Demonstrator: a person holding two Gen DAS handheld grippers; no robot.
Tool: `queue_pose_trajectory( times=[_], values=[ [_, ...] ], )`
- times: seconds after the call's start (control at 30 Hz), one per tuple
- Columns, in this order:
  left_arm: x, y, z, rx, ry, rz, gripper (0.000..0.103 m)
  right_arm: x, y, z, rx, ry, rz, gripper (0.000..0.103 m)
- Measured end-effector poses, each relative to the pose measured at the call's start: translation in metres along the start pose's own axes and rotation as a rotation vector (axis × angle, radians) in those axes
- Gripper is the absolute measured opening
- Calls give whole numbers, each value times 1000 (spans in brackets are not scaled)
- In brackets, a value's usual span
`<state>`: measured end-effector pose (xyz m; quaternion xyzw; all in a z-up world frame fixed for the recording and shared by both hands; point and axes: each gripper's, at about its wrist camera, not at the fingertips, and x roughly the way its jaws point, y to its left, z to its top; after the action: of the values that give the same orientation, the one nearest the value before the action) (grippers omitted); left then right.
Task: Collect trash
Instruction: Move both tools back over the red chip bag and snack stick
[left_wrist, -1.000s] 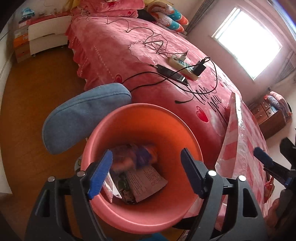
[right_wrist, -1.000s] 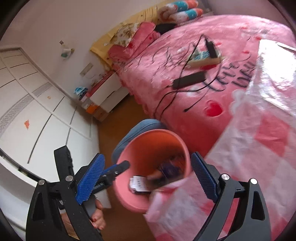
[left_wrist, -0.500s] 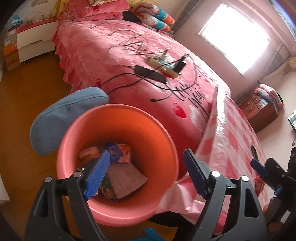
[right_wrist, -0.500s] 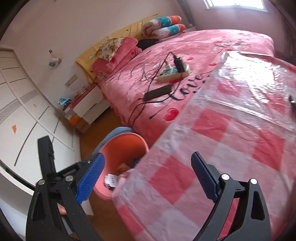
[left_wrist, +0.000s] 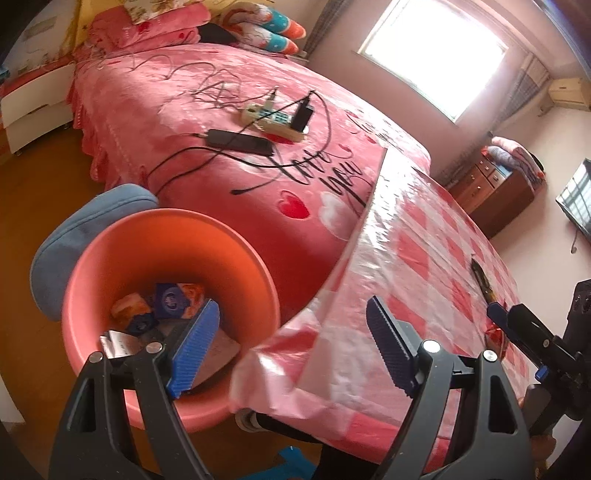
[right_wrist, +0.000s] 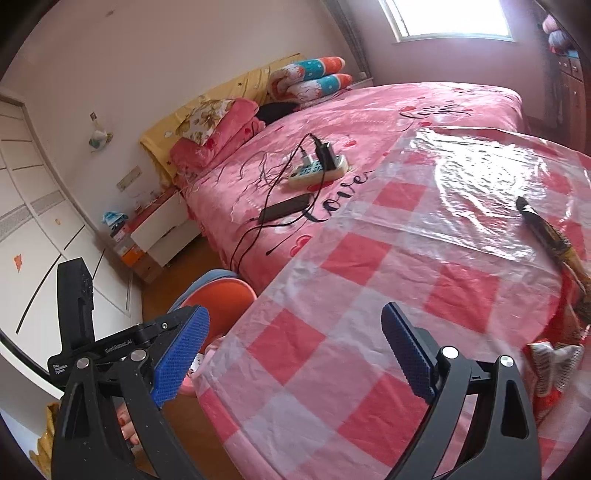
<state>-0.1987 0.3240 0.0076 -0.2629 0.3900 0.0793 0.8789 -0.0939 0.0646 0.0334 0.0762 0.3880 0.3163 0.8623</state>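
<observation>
The left gripper (left_wrist: 291, 349) hangs over the edge where an orange bin (left_wrist: 122, 266) meets the corner of a surface (left_wrist: 424, 251) covered in a pink-and-white checked plastic cloth. Its blue fingers (left_wrist: 194, 349) stand wide apart with nothing between them. One finger sits in front of the bin's mouth, the other over the cloth.

Inside the bin lie several pieces of trash (left_wrist: 173, 302): a blue and orange wrapper, a smaller orange packet and some printed paper. The bin stands on the wooden floor (left_wrist: 33, 192), just beside the draped corner of the cloth, with a blue cushion (left_wrist: 74, 229) touching its far rim.

The right gripper (right_wrist: 295, 354) points across the checked cloth, its fingers (right_wrist: 408, 356) also wide apart and empty. On the cloth ahead of it, near the right edge, lies a long dark wrapper (right_wrist: 543, 230). A crumpled red and white wrapper (right_wrist: 554, 369) sits nearer, at the right edge of the right wrist view. In that view the bin (right_wrist: 221, 291) shows only partly, below the cloth's edge.

Behind the surface is a bed (left_wrist: 184, 92) with a pink blanket. A power strip (left_wrist: 273, 120) with plugged chargers, a black power bank (left_wrist: 240, 142) and tangled cables lie on it.
</observation>
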Motion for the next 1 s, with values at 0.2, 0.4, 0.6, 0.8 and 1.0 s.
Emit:
queue_pose_trajectory(
  times=[0.2, 0.4, 0.6, 0.8, 1.0],
  values=[
    [3, -22, -2, 38, 12, -11, 83, -14, -14, -1, 6, -35, -21, 93],
    [7, -45, -7, 76, 31, -13, 83, -26, -30, -2, 19, -59, -42, 93],
    [11, -67, -13, 117, 49, -24, 83, -39, -44, -3, 31, -85, -58, 93],
    [18, -91, -20, 157, 73, -41, 83, -51, -59, -6, 43, -107, -69, 93],
    [19, -119, -27, 213, 86, -53, 83, -66, -80, -7, 70, -133, -82, 93]
  ],
)
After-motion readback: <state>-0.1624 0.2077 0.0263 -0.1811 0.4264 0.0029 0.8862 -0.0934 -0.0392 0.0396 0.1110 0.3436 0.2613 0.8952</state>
